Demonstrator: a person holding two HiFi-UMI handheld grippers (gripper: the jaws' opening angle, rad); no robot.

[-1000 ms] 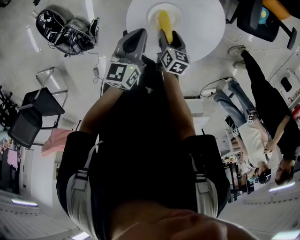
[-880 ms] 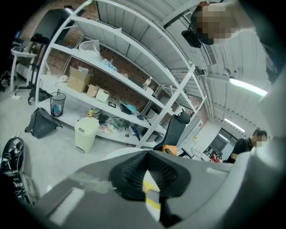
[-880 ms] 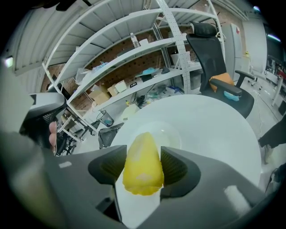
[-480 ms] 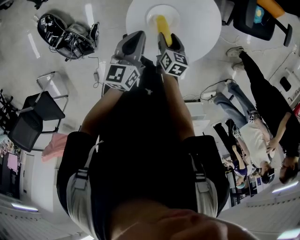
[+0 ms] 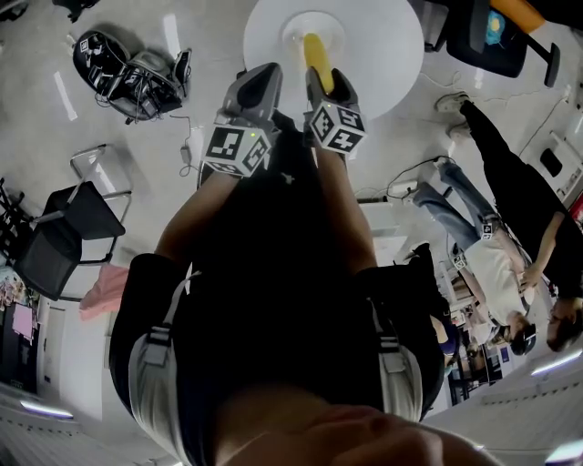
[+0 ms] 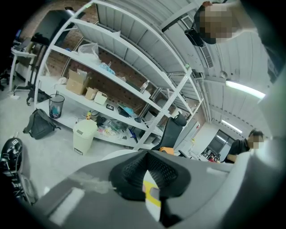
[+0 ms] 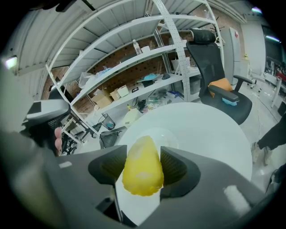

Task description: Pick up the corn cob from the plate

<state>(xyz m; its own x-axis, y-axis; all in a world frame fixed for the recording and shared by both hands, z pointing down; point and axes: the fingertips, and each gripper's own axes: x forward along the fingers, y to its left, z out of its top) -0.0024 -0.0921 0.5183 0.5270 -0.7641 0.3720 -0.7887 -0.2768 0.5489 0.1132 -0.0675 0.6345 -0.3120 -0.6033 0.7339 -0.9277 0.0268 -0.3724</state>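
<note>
1. At 9 o'clock in the head view a black chair [image 5: 66, 226] stands on the floor, with a black bag of gear [image 5: 127, 64] up at 10 o'clock.
2. The left gripper [image 5: 262, 77] sits near the middle, pointing to 12 o'clock. Its jaws are pressed together with nothing between them. Its own view looks out at a white shelving rack [image 6: 134, 67].
3. The right gripper [image 5: 326, 80] is just beside it at 3 o'clock. Its jaws are clamped on the yellow corn cob [image 5: 316, 53], one pad on each flank.
4. The cob points to 12 o'clock, and its far end lies over the white plate [image 5: 293, 25] on the round white table [image 5: 392, 55]. Whether it touches the plate cannot be told.
5. Two people [image 5: 510, 246] stand at 4 o'clock, well apart from the table.
</note>
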